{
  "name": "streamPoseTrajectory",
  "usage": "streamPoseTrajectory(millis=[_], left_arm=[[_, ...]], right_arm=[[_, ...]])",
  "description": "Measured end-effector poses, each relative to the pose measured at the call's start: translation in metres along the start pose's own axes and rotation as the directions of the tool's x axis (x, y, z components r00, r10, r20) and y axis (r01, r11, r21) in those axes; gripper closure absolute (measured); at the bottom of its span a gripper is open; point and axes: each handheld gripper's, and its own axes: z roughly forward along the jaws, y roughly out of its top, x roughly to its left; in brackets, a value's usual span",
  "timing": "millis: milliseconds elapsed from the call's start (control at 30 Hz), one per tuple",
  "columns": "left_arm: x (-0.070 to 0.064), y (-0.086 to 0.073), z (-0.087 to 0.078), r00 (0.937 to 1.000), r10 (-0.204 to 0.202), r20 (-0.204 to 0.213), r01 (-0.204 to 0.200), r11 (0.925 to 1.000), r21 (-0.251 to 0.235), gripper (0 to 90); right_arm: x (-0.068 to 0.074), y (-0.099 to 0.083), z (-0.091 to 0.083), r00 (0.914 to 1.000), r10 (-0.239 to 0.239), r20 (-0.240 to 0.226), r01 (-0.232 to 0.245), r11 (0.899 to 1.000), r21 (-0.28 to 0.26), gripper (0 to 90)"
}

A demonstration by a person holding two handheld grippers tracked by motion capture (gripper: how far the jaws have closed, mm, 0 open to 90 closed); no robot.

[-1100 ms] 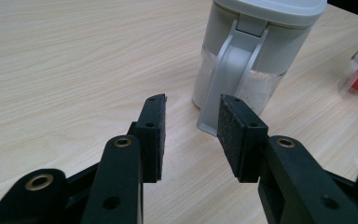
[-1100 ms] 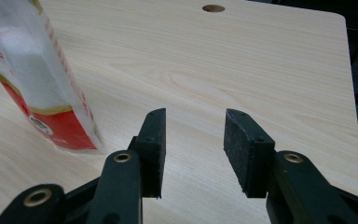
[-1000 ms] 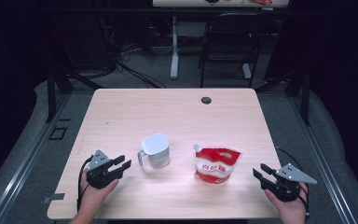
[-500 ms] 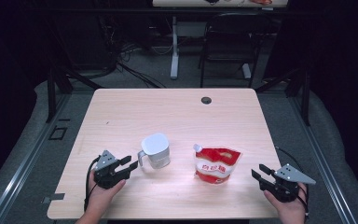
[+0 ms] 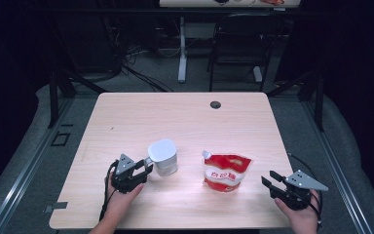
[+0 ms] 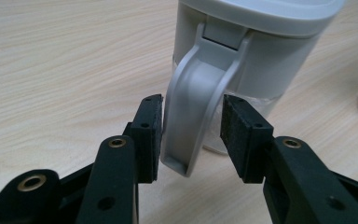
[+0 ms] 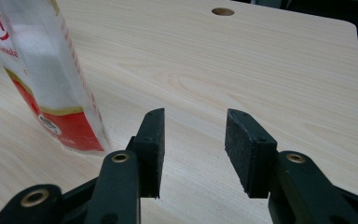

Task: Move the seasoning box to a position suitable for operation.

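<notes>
1. Left gripper [image 5: 146, 169] — held at the near-left part of the counter [image 5: 175, 117], its fingers [image 6: 149, 135] apart and set on either side of the handle [image 6: 193, 107] of the grey jug [image 5: 163, 157]; the left pad lies just beside the handle, the right pad stands a little off it, with no clamping visible.
2. Grey jug — stands upright near the middle of the counter's near half, lid on, handle turned toward the left gripper.
3. Red-and-white pouch [image 5: 225, 171] — stands just to the right of the jug, apart from it, spout at its upper left corner.
4. Right gripper [image 5: 269, 180] — held at the near-right edge of the counter, fingers [image 7: 247, 151] apart over bare wood; the pouch stands to its left, near but untouched.
5. Round hole [image 5: 215, 104] — marks the counter's far edge.
</notes>
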Motion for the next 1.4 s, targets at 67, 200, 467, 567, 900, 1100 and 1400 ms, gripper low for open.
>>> streamPoseTrajectory(millis=[67, 200, 467, 567, 900, 1100, 1400], left_arm=[[-0.001, 0.001, 0.002, 1.0000, 0.007, -0.004, -0.007, 1.0000, -0.002, 60.1], [0.001, 0.002, 0.003, 0.9999, 0.007, -0.015, -0.007, 0.9999, -0.008, 65.0], [-0.001, 0.003, 0.001, 0.9990, 0.039, -0.020, -0.039, 0.9992, 0.010, 68.1], [-0.001, 0.003, 0.001, 0.9985, 0.052, -0.016, -0.052, 0.9986, 0.014, 68.4], [-0.006, 0.004, 0.000, 0.9978, 0.067, -0.003, -0.067, 0.9975, 0.023, 68.8], [-0.011, 0.003, -0.001, 0.9962, 0.085, 0.017, -0.086, 0.9960, 0.026, 68.9], [-0.019, 0.001, -0.006, 0.9901, 0.121, 0.071, -0.124, 0.9916, 0.037, 69.0]], right_arm=[[0.000, 0.000, -0.001, 1.0000, 0.004, 0.002, -0.004, 1.000, 0.001, 58.2], [-0.001, -0.001, -0.002, 1.0000, 0.003, 0.002, -0.003, 1.000, 0.001, 58.2], [0.000, 0.000, -0.002, 1.0000, 0.004, 0.008, -0.003, 1.000, -0.002, 58.2], [0.000, 0.000, -0.002, 1.0000, 0.000, 0.005, 0.000, 1.000, 0.000, 58.1], [0.001, 0.000, -0.003, 1.0000, 0.006, 0.001, -0.006, 1.000, -0.006, 58.0], [0.003, 0.001, -0.002, 1.0000, 0.001, -0.001, -0.001, 1.000, 0.001, 57.9], [0.004, 0.001, -0.001, 0.9999, 0.005, -0.012, -0.005, 1.000, -0.003, 57.6]])
